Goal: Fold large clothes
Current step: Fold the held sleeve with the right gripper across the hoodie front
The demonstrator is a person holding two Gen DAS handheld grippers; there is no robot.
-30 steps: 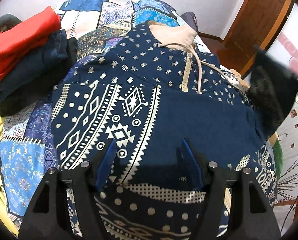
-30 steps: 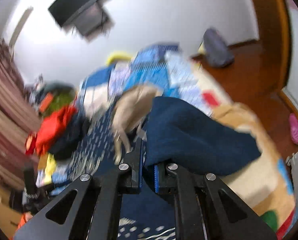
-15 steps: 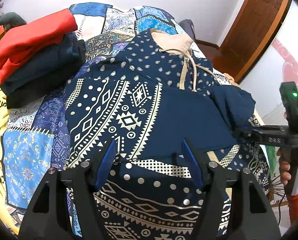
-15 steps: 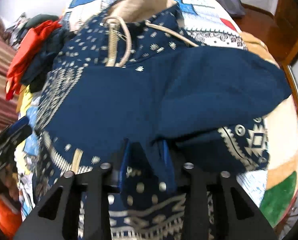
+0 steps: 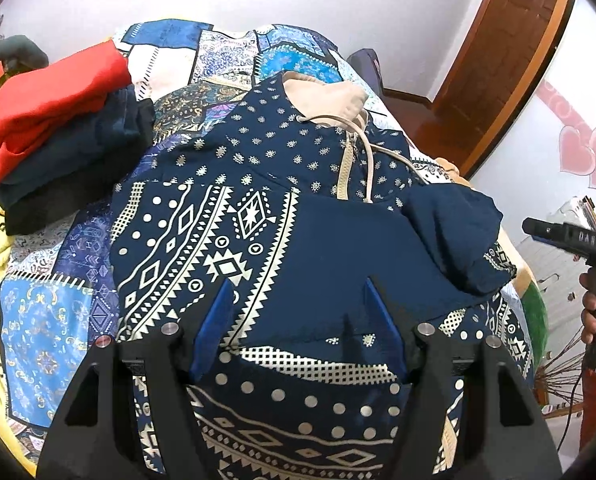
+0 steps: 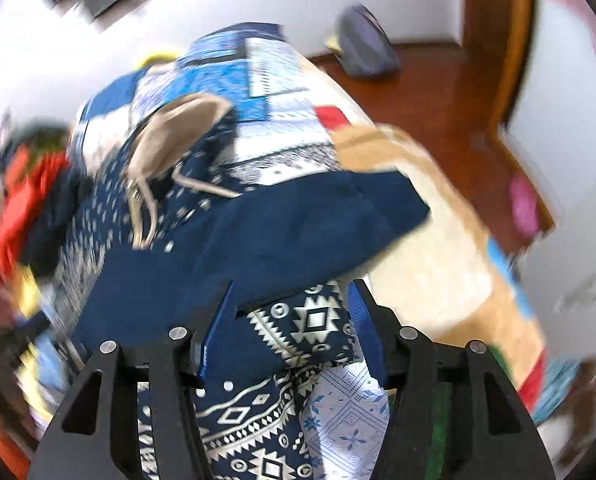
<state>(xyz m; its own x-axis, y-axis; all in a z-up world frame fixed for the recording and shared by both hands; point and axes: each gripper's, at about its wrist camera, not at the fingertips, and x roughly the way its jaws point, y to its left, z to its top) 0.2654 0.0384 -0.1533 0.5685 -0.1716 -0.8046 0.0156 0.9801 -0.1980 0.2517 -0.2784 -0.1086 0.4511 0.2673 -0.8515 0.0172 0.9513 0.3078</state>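
Lying face-up on the patchwork quilt point(image 5: 34, 312), the navy patterned hoodie point(image 5: 202, 240) has its plain navy sleeve point(image 5: 449, 236) folded across the chest. It looks soft, thick and limp, likely to sag and slide unless pinched at a hem, cuff or seam. The left gripper point(image 5: 298, 320) hovers over the lower front with jaws apart, holding nothing. The right gripper point(image 6: 290, 328) has jaws opening above the sleeve edge, no cloth pinched. Folded red and dark clothes point(image 5: 46, 120) sit stacked beside the hoodie.
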